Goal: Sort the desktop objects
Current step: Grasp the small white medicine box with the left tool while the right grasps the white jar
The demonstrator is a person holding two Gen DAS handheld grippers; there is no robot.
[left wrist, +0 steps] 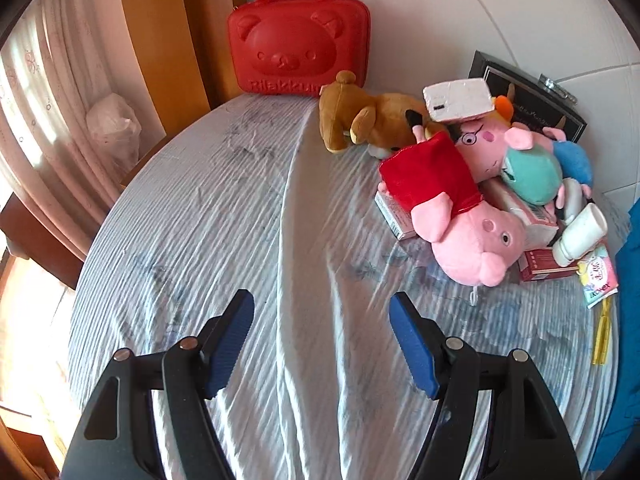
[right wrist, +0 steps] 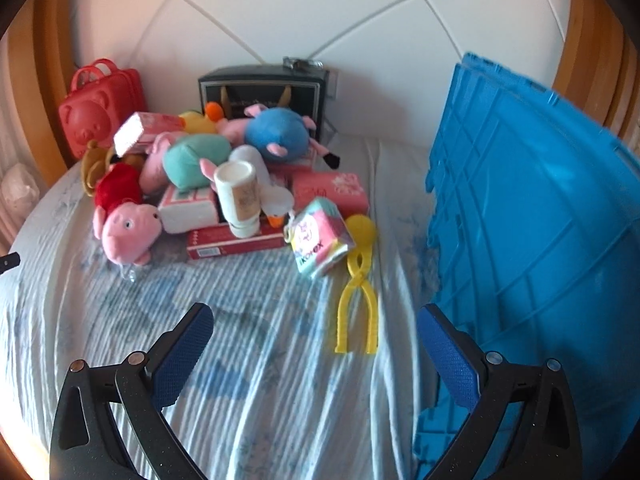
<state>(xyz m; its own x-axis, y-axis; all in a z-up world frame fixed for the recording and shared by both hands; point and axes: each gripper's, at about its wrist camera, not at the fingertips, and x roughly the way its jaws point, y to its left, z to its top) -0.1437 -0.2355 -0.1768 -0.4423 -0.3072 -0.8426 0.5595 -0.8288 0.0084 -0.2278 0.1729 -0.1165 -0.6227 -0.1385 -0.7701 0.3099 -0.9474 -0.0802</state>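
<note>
Toy pile (right wrist: pixel 224 184) beside blue crate (right wrist: pixel 532 208); both grippers (left wrist: pixel 322 308) (right wrist: pixel 316 320) spread, holding nothing.

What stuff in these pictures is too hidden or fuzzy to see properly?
- Inside of the blue crate, right wrist view: only its outer wall shows.
- Blue crate, left wrist view: cut off by the right edge.
- Brown bear's face, left wrist view: turned down, behind the pig in the red dress.
- Print on the black box, both views: too blurred, toys cover it.
</note>
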